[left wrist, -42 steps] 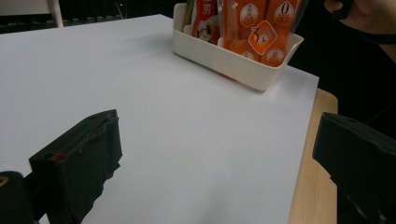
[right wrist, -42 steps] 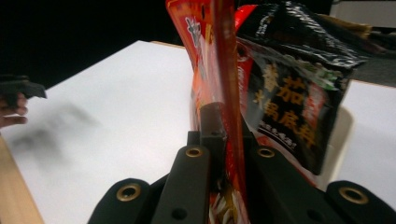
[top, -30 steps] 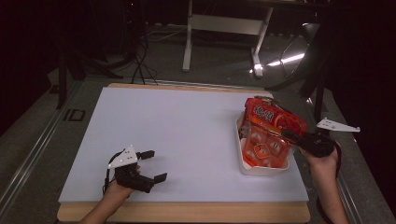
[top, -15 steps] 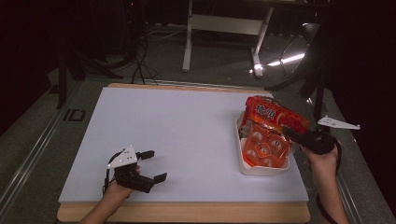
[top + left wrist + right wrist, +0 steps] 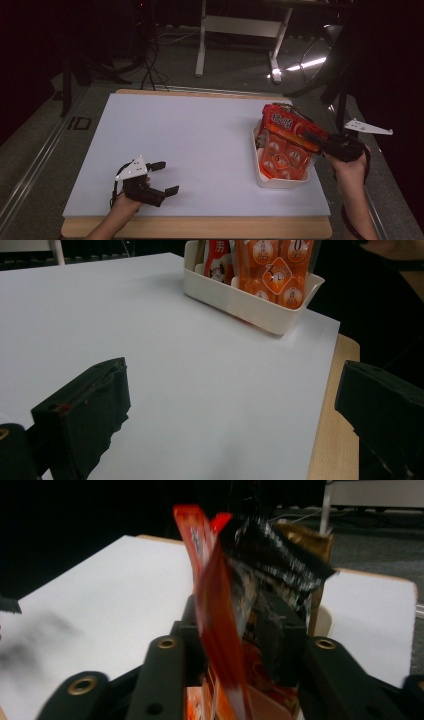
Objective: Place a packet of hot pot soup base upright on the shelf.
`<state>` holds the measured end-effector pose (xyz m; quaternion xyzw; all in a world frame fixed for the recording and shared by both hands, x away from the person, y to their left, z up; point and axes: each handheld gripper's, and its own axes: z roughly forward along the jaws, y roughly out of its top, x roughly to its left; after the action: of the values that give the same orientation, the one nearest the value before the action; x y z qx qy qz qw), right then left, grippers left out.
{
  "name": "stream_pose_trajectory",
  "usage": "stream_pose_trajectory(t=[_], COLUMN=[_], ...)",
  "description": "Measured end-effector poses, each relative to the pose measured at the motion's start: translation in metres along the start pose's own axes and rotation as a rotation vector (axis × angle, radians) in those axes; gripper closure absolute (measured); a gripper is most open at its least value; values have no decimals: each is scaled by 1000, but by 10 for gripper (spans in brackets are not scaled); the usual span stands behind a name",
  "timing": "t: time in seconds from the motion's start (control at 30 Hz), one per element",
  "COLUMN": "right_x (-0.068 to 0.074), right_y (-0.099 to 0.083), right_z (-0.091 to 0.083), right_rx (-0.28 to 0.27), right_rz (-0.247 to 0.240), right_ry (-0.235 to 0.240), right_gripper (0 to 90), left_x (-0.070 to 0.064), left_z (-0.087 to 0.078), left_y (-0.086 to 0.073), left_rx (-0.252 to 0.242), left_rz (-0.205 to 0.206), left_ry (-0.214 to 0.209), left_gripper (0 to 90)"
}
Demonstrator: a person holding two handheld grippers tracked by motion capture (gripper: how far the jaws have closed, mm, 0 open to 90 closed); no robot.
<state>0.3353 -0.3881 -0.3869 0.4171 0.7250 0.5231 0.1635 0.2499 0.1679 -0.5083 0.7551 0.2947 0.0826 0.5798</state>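
A white tray (image 5: 280, 182) at the right of the table holds several orange and red snack packets (image 5: 280, 155). My right gripper (image 5: 312, 137) is shut on a red packet (image 5: 287, 125), held tilted above the tray; in the right gripper view that red packet (image 5: 215, 610) stands edge-on between the jaws, with dark and gold packets behind it. My left gripper (image 5: 165, 177) rests open at the table's front left with nothing between its fingers (image 5: 85, 410). In the left gripper view the tray (image 5: 245, 297) and its orange packets (image 5: 272, 270) stand far off at the table's right edge.
A white sheet (image 5: 190, 145) covers the wooden table, whose bare edge (image 5: 200, 227) runs along the front. A white desk frame (image 5: 240, 30) and cables stand on the dark floor behind.
The right gripper has lifted the red packet a little higher and tilted it above the tray. The left gripper has stayed where it was.
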Motion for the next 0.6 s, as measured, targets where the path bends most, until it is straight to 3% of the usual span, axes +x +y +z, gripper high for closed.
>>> stream_pose_trajectory(t=[0.33,0.6], right_x=[11,33], right_y=[31,58], right_z=[-13,-18], right_rx=[-55,-83], right_rz=[-42,-103], right_ry=[-31,-35], right_gripper=[585,508], left_x=[0,-1], left_z=[0,0], left_y=[1,1], left_rx=[-4,-2], left_rz=[-5,-3], left_ry=[4,4], left_gripper=[18,18])
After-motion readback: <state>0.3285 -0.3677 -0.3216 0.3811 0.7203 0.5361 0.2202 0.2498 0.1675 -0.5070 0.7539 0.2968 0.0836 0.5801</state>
